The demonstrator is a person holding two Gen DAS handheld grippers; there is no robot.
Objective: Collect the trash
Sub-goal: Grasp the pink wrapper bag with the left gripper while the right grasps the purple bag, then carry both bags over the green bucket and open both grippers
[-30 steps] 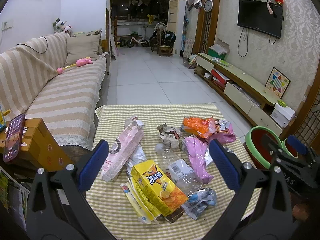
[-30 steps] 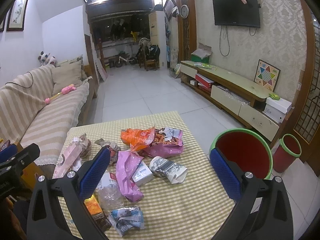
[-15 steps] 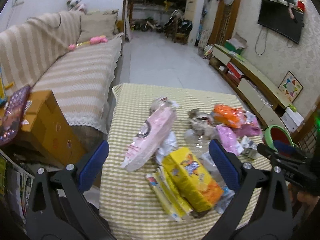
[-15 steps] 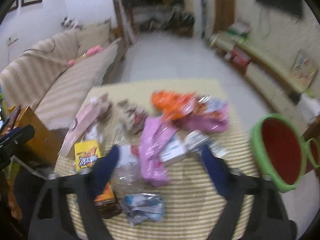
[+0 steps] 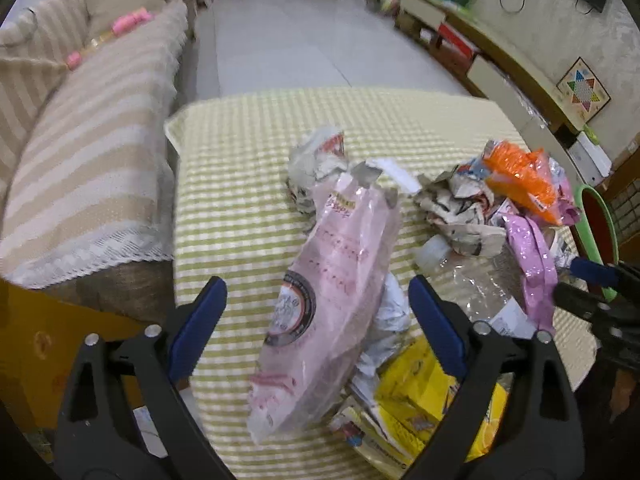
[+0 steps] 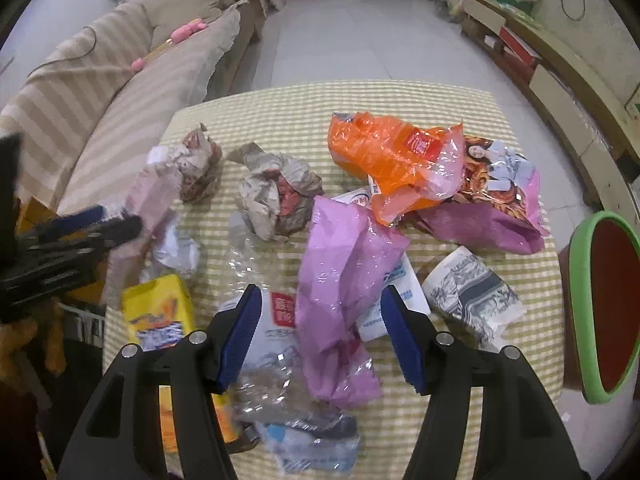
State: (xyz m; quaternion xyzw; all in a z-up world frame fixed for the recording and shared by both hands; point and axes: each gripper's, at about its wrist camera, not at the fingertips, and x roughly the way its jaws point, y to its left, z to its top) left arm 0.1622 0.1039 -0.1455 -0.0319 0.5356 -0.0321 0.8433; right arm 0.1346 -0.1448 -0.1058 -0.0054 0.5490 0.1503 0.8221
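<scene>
Now the left hand-held gripper (image 5: 316, 320) is closing around the pink plastic bag (image 5: 332, 292) in the middle of the frame, not pinching yet. The right hand-held gripper (image 6: 320, 332) sits half open around the purple wrapper (image 6: 340, 288) on the table (image 6: 460, 96). Both look light, soft and crinkly; grab the middle. The red bin (image 6: 600, 308) is cut off at the right edge.

crumpled paper balls (image 6: 280, 194): two
purple bags (image 6: 344, 280): two
orange bag (image 6: 394, 156): one
yellow box (image 6: 158, 312): one
</scene>
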